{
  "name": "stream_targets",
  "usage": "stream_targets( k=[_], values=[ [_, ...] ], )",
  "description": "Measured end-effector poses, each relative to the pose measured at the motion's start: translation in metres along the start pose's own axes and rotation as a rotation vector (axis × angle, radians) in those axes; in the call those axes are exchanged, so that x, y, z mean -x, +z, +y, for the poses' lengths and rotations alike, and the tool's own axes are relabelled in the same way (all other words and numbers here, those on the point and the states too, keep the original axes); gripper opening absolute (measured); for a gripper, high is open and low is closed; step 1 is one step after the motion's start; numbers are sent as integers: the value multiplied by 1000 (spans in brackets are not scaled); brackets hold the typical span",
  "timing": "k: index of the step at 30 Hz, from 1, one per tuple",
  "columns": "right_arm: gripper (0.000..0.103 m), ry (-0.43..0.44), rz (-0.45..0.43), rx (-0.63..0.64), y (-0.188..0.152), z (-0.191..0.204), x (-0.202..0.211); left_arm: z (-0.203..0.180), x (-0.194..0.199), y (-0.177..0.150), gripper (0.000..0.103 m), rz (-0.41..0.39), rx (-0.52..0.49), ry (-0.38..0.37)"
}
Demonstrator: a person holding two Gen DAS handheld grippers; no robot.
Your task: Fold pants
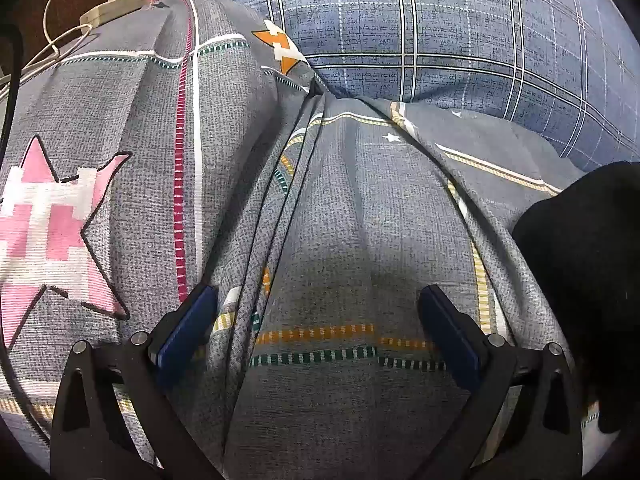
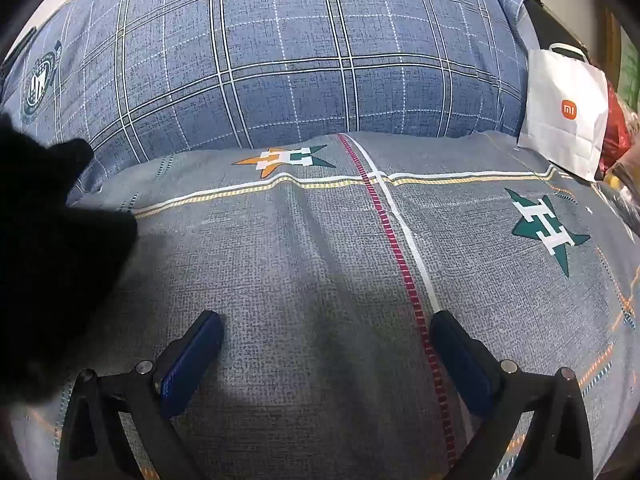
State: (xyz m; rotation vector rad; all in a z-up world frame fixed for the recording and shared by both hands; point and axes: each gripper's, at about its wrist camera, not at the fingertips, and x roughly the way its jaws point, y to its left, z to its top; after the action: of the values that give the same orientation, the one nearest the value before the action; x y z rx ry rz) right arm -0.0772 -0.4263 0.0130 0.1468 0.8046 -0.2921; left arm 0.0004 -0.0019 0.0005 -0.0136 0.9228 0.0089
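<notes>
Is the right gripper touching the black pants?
Apart. The right wrist view shows the right gripper open over grey bedding, with the black pants off to its left, bedding showing between them.

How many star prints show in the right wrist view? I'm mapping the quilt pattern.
2: an orange-and-green star near the blue plaid pillow, and a green star at right. The black pants may hide others.

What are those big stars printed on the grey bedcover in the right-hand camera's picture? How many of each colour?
orange-and-green star: 1
green star: 1
Total: 2 big stars
</notes>
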Motion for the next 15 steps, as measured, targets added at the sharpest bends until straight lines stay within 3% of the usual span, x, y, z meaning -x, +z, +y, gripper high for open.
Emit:
stream_targets(
  k=[15],
  values=[
    [103,3,0,-3,0,0,1,1,1,-1,102,0,0,0]
  ],
)
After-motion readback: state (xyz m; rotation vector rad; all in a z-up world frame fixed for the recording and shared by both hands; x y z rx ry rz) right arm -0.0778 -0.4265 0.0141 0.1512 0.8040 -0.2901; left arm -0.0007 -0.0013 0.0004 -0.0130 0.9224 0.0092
